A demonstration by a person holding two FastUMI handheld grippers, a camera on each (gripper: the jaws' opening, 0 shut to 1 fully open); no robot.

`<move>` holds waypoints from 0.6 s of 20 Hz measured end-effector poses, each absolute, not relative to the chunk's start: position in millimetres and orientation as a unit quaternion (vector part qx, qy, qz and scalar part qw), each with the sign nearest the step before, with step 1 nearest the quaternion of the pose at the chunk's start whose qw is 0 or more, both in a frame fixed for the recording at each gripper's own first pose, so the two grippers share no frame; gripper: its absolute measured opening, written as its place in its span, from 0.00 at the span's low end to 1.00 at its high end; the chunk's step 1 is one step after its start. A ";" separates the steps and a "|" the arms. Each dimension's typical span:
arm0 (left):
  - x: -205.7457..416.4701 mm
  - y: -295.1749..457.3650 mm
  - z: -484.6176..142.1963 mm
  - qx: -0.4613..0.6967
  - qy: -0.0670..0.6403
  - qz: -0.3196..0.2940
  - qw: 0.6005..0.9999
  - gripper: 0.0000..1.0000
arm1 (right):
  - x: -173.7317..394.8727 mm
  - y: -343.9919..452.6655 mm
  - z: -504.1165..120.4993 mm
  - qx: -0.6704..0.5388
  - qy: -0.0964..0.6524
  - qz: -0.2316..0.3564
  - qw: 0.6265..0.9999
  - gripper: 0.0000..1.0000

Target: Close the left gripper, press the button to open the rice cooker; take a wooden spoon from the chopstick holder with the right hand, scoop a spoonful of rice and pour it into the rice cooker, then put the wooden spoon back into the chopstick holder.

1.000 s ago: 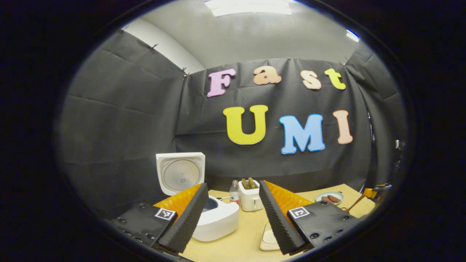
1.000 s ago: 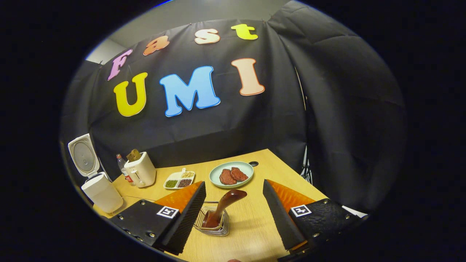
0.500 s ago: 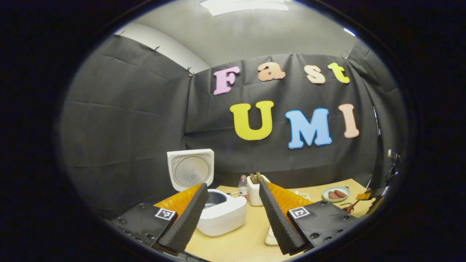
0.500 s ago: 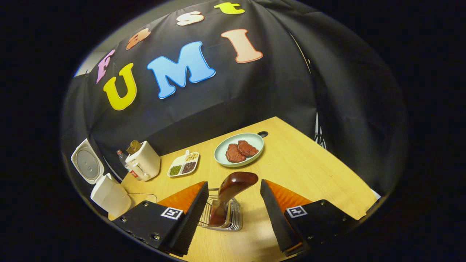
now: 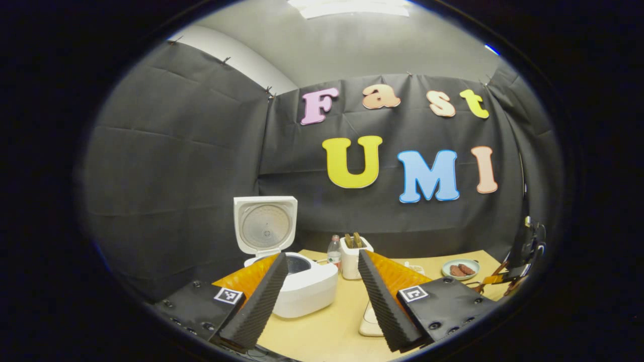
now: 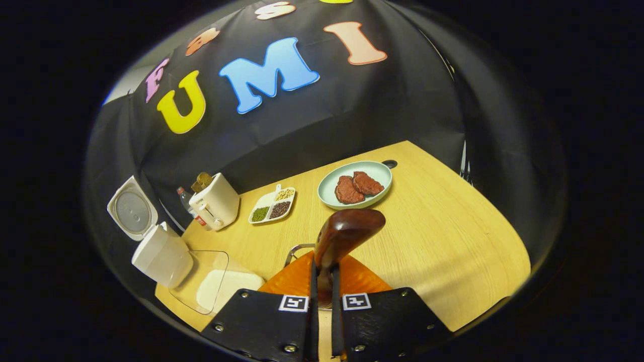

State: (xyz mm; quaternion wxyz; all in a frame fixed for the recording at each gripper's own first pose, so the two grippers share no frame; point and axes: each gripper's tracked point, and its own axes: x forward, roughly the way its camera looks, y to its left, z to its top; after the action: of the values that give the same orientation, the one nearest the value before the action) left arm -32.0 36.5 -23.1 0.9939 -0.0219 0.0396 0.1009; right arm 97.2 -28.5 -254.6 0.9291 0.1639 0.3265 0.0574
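Left gripper view: the left tool [image 5: 322,296] is spread wide with nothing in it, hanging over the near side of the worktop [image 5: 332,327]. The rice cooker [image 5: 302,286] sits toward the left edge with its lid [image 5: 265,224] flipped up, so I'd say the button step is done. Behind it are a small bottle [image 5: 334,251] and a toaster [image 5: 356,256], with a plate [image 5: 461,269] off toward the right edge.

Right gripper view: the right tool [image 6: 322,296] is clamped nearly shut on the handle of the wooden spoon [image 6: 344,234], which sticks up between its fingers. A bit of the wire chopstick holder [image 6: 297,250] peeks out just behind them, so the spoon looks still seated in it. The clear box of rice [image 6: 221,286] sits near the front-left corner, right beside the cooker.

So we're at the grab-the-spoon step. Next move, I reckon: pull it straight up so it clears the wire without tipping the holder, then swing left to the rice.
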 end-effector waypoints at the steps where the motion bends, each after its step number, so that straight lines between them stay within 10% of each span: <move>1: -29.7 36.6 -24.8 -0.023 0.038 0.096 0.994 0.99 | 98.1 -27.9 -248.5 0.159 0.319 0.057 0.932 0.11; 12: 30.9 65.2 -28.2 -0.034 0.023 -0.003 0.999 0.99 | 82.8 -3.4 -171.9 0.138 0.258 0.004 0.956 0.11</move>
State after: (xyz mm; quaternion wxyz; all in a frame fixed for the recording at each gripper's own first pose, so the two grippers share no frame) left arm 30.9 65.2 -28.2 0.9991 -0.0345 0.0233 -0.0029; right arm 82.8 -3.4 -171.9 0.9562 0.1383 0.2579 0.0042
